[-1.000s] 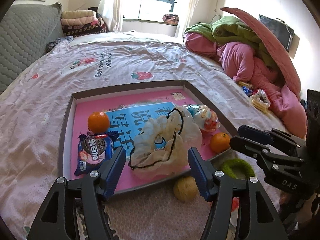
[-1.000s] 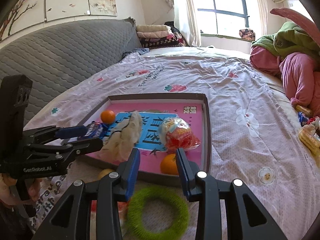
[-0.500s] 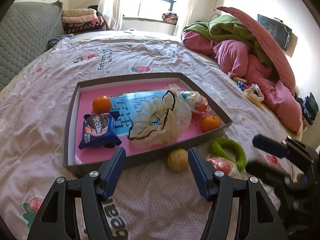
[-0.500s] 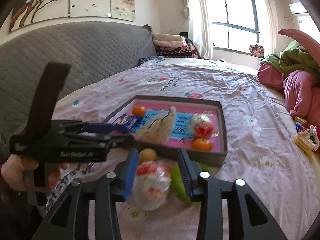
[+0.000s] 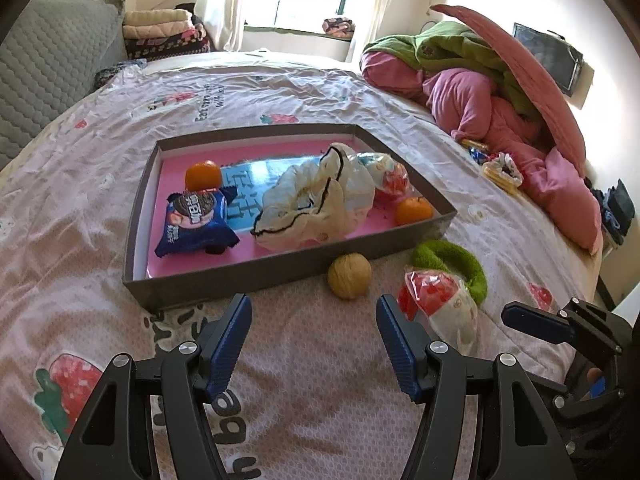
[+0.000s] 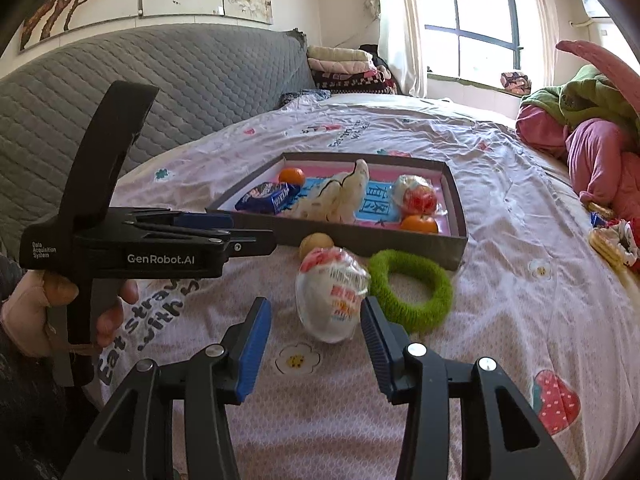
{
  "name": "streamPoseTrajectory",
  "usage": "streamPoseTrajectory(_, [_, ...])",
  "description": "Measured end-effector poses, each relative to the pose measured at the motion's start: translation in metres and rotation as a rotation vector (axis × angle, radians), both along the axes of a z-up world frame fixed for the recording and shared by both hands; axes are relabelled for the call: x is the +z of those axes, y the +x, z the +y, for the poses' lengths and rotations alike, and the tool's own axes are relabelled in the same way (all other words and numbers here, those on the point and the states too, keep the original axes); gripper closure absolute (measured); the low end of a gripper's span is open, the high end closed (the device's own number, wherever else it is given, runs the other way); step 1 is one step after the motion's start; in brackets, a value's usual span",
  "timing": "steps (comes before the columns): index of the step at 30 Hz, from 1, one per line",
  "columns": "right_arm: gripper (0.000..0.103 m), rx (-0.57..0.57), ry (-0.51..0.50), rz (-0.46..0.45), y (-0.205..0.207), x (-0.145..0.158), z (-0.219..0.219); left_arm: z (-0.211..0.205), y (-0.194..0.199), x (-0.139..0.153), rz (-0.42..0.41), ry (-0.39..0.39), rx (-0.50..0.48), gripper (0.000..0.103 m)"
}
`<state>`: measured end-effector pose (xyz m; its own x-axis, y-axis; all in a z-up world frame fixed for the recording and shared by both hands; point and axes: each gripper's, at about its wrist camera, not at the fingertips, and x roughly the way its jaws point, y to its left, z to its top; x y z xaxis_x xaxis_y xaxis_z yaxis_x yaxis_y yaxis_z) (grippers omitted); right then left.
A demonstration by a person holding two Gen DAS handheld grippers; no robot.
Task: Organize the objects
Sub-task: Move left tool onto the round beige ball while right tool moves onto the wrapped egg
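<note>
A grey tray (image 5: pixel 280 270) (image 6: pixel 376 240) with a pink floor lies on the bed. It holds two oranges (image 5: pixel 203 175), an Oreo pack (image 5: pixel 195 220), a crumpled white bag (image 5: pixel 316 204) and a wrapped snack (image 5: pixel 390 172). In front of it lie a walnut (image 5: pixel 349 276) (image 6: pixel 316 243), a green fuzzy ring (image 5: pixel 456 258) (image 6: pixel 412 282) and a wrapped red-and-white snack (image 5: pixel 440 306) (image 6: pixel 332 294). My left gripper (image 5: pixel 314 334) is open and empty, short of the walnut. My right gripper (image 6: pixel 316 338) is open, just behind the wrapped snack, not touching it.
Pink and green bedding (image 5: pixel 480 80) is piled at the right. More snack packets (image 5: pixel 500 168) lie beside it. A grey headboard (image 6: pixel 120 80) runs along the left. Folded blankets (image 5: pixel 160 36) are stacked near the window.
Both grippers pulled back from the tray. The right gripper opened wider, and the wrapped red-and-white snack now lies on the bed ahead of its fingers beside the green ring.
</note>
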<state>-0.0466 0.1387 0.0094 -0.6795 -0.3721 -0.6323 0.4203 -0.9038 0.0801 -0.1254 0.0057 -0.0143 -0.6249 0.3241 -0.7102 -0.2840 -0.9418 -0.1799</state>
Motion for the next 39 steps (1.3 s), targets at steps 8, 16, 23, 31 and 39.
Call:
streamPoseTrajectory(8, [0.057,-0.011,0.003,-0.023,-0.006,-0.01,0.001,0.003,-0.006,-0.011,-0.022,-0.001,-0.005,0.037])
streamPoseTrajectory(16, [0.057,-0.01,-0.008,-0.051,-0.015,-0.021,-0.001,0.013,-0.017,-0.028,-0.046,-0.039,-0.022,0.037])
streamPoseTrajectory(23, [0.057,-0.021,-0.03,-0.081,-0.027,-0.03,0.0,0.016,-0.028,-0.036,-0.056,-0.045,-0.026,0.037])
streamPoseTrajectory(31, [0.056,-0.006,-0.044,-0.094,-0.04,-0.035,-0.002,0.024,-0.036,-0.037,-0.047,-0.042,-0.051,0.037])
streamPoseTrajectory(39, [0.047,0.002,0.027,-0.043,-0.047,-0.034,-0.009,0.028,-0.043,-0.038,-0.054,-0.023,-0.057,0.037])
